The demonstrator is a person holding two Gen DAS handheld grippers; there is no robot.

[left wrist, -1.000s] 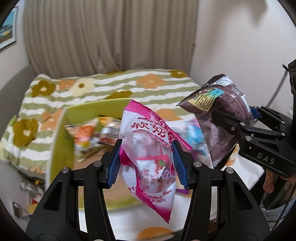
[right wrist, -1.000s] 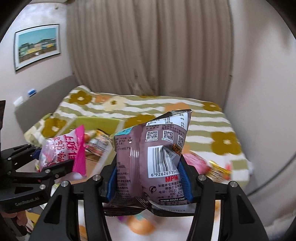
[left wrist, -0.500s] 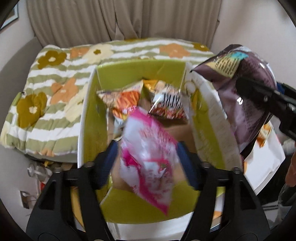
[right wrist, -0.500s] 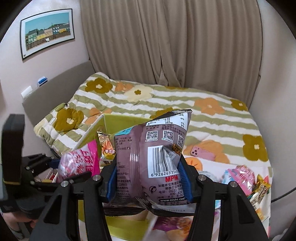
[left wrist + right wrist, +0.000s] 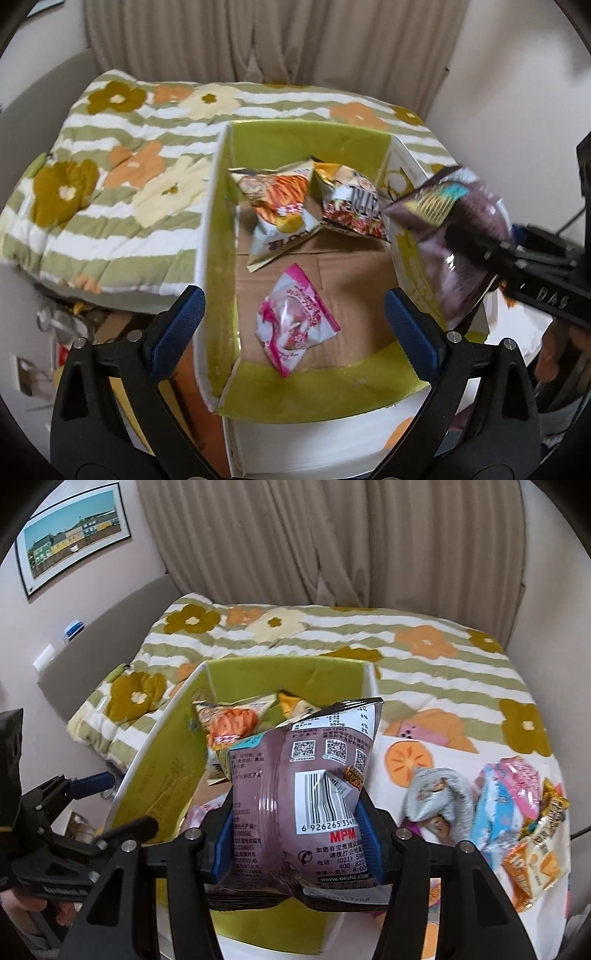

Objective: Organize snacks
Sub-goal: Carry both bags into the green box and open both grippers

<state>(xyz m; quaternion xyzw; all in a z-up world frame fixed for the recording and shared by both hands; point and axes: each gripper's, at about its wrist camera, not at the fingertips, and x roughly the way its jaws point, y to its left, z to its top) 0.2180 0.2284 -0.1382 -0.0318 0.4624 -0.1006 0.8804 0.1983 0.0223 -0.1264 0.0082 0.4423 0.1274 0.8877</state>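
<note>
Green box (image 5: pixel 218 236) holds pink packet (image 5: pixel 295 317), two chip bags (leaning on far wall).

A striped floral bedspread (image 5: pixel 332 638) fills the middle of the right wrist view, with beige curtains (image 5: pixel 314 539) hanging behind it at 12 o'clock. A framed picture (image 5: pixel 70 535) hangs on the wall at 10 o'clock. At 9 o'clock, a grey headboard (image 5: pixel 107 627) edges the bed.
</note>
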